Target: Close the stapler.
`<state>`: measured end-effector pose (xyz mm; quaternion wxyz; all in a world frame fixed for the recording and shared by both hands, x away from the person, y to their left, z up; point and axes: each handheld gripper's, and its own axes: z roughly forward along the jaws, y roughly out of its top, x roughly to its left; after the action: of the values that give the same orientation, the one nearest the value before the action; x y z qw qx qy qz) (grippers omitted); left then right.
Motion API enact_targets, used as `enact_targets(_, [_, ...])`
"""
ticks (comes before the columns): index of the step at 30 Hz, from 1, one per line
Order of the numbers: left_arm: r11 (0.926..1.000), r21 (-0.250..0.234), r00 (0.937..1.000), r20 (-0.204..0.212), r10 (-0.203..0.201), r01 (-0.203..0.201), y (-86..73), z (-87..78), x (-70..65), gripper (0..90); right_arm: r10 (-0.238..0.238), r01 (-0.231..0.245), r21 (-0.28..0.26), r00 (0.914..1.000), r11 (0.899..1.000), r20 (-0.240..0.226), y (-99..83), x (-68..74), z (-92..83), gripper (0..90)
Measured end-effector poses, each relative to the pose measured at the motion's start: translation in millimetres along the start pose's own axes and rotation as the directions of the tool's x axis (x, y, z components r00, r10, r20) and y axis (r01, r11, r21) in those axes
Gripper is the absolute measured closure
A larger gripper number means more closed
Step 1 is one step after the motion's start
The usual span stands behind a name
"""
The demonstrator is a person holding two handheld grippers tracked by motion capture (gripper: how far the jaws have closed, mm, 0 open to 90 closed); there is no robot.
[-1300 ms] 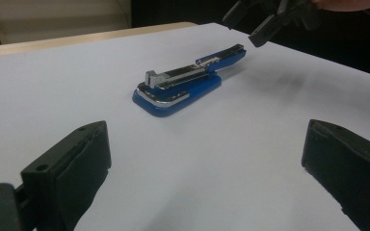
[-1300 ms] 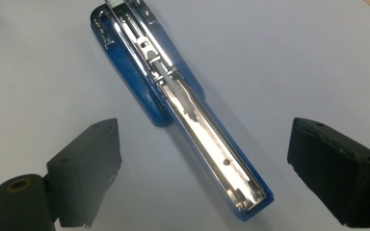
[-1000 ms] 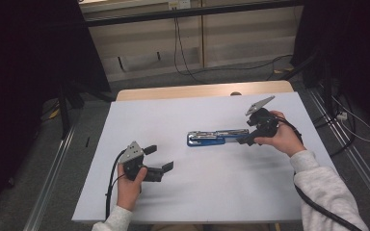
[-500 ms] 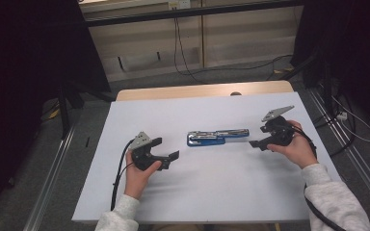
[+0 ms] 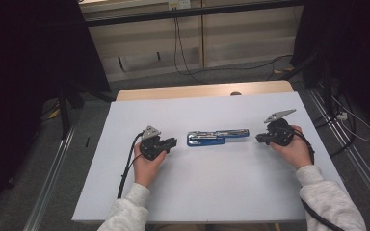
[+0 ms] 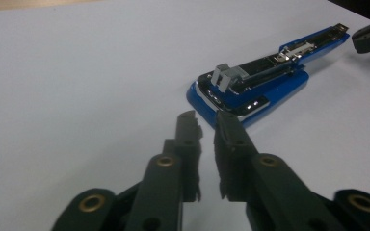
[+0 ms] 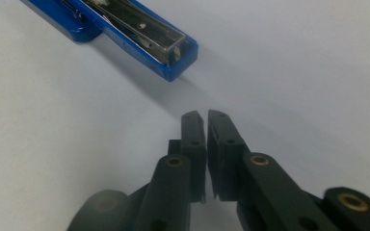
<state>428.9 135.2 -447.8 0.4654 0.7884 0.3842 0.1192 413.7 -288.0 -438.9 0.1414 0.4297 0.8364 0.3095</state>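
the left claw is sitting on the left side of the white bench, held in the person's left hand. its jaws have just been closing and are now almost together, with nothing between them. in the left gripper view the tips of the left claw are pointing at the fat end of the stapler and are just beside it, but not touching it.

the blue stapler is lying in the middle of the bench, between the two claws. it is lying flat and swung wide open, so the shiny metal inside is showing on top. in the left gripper view the stapler is showing its grey clip and the long metal track.

the right claw is sitting on the right side, held in the right hand. its jaws have also just been closing and are shut tight on nothing. in the right gripper view the right claw is pointing toward the thin end of the stapler, near it but apart.

so the stapler is already lying open and nobody is holding it. it looks like the job is at a rest spot. closing the stapler up again looks like the part that is left.
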Motion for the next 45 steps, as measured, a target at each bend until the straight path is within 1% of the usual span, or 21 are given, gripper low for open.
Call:
enact_targets(2, [1.0000, 0.005, 1.0000, 0.006, -0.002, 0.002, 2.0, 5.8, 0.7, 90.0, -0.004, 0.004, -0.001, 1.0000, 1.000, 0.004, 1.2, 1.3, 3.0, 90.0])
enact_targets(3, [1.0000, 0.008, 1.0000, 0.008, -0.004, 0.004, 3.0, 8.8, 0.4, 90.0, -0.003, 0.003, -0.002, 1.0000, 1.000, 0.005, 2.0, 1.8, 4.2, 90.0])
enact_targets(5, [0.9991, 0.042, 0.9999, 0.015, -0.004, 0.003, 5.7, 15.9, -1.2, 90.0, 0.001, -0.001, -0.008, 1.0000, 1.000, 0.004, 3.7, 2.2, 6.4, 90.0])
enact_targets(7, [0.9986, 0.052, 0.9997, 0.023, -0.009, 0.008, 6.9, 22.5, -3.2, 90.0, 0.000, 0.000, -0.009, 1.0000, 1.000, 0.002, 4.9, 3.0, 7.7, 90.0])
enact_targets(8, [0.9979, 0.064, 0.9995, 0.031, 0.000, -0.002, 7.5, 26.2, -4.1, 90.0, -0.005, 0.005, -0.007, 1.0000, 1.000, 0.008, 5.6, 3.7, 8.5, 90.0])
enact_targets(9, [0.9965, 0.083, 0.9996, 0.026, 0.006, -0.008, 7.9, 30.3, -5.1, 90.0, -0.006, 0.006, -0.006, 1.0000, 1.000, 0.005, 6.6, 4.5, 9.7, 90.0])
enact_targets(10, [0.9962, 0.086, 0.9997, 0.021, 0.012, -0.014, 7.7, 33.6, -5.5, 90.0, -0.005, 0.005, -0.006, 1.0000, 1.000, 0.005, 6.9, 4.8, 10.0, 90.0])
enact_targets(11, [0.9956, 0.093, 0.9996, 0.027, 0.009, -0.012, 7.3, 37.3, -6.0, 90.0, -0.005, 0.005, -0.006, 1.0000, 1.000, 0.005, 6.9, 4.8, 10.0, 90.0])
enact_targets(12, [0.9934, 0.114, 0.9997, 0.023, 0.011, -0.014, 7.5, 41.3, -6.5, 90.0, -0.006, 0.006, -0.004, 1.0000, 1.000, 0.006, 7.2, 5.0, 10.5, 90.0])
enact_targets(13, [0.9927, 0.120, 0.9996, 0.022, 0.016, -0.019, 8.1, 42.5, -7.0, 90.0, -0.005, 0.005, -0.004, 1.0000, 1.000, 0.004, 7.7, 5.6, 11.1, 90.0])
enact_targets(16, [0.9952, 0.098, 0.9993, 0.037, 0.008, -0.012, 10.3, 44.8, -8.2, 90.0, -0.011, 0.011, -0.006, 0.9999, 1.000, 0.001, 8.7, 6.9, 12.8, 90.0])
enact_targets(18, [0.9941, 0.107, 0.9996, 0.026, 0.012, -0.015, 10.6, 46.4, -8.2, 90.0, -0.013, 0.013, -0.006, 0.9999, 1.000, -0.001, 10.0, 7.6, 13.6, 90.0])
enact_targets(22, [0.9935, 0.114, 0.9996, 0.029, 0.000, -0.003, 10.8, 47.2, -6.9, 90.0, -0.007, 0.007, -0.009, 1.0000, 1.000, 0.000, 12.0, 8.3, 12.4, 90.0])
enact_targets(25, [0.9919, 0.127, 0.9998, 0.021, 0.000, -0.003, 11.1, 48.2, -6.4, 90.0, -0.028, 0.028, -0.009, 0.9996, 1.000, 0.004, 12.7, 8.8, 11.7, 90.0])
enact_targets(27, [0.9911, 0.133, 0.9998, 0.015, -0.011, 0.009, 11.2, 49.2, -6.4, 90.0, -0.022, 0.022, -0.019, 0.9998, 1.000, 0.002, 13.1, 8.0, 10.3, 90.0])
enact_targets(30, [0.9910, 0.134, 0.9999, 0.011, 0.000, -0.002, 11.3, 49.2, -6.7, 90.0, -0.007, 0.007, -0.034, 0.9999, 0.999, -0.013, 14.0, 6.7, 7.1, 90.0])
enact_targets(35, [0.9911, 0.133, 1.0000, 0.008, -0.001, 0.000, 11.4, 49.4, -7.4, 90.0, 0.014, -0.016, -0.070, 0.9992, 0.997, -0.037, 15.5, 5.5, 4.4, 90.0])
enact_targets(37, [0.9912, 0.132, 1.0000, 0.007, -0.003, 0.002, 11.4, 49.6, -7.5, 90.0, 0.010, -0.012, -0.066, 0.9994, 0.998, -0.033, 17.3, 6.7, 3.7, 90.0])
enact_targets(39, [0.9911, 0.133, 1.0000, 0.008, -0.004, 0.003, 11.4, 49.5, -7.2, 90.0, 0.011, -0.014, -0.076, 0.9994, 0.997, -0.032, 18.7, 7.1, 3.6, 90.0])
enact_targets(43, [0.9910, 0.134, 1.0000, 0.005, 0.000, -0.001, 11.4, 49.5, -7.7, 90.0, 0.014, -0.015, -0.060, 0.9996, 0.998, -0.025, 16.7, 6.6, 6.0, 90.0])
enact_targets(45, [0.9908, 0.135, 1.0000, 0.005, 0.000, 0.000, 11.5, 49.5, -7.7, 90.0, 0.017, -0.018, -0.043, 0.9996, 0.999, -0.022, 12.9, 3.9, 8.5, 90.0])
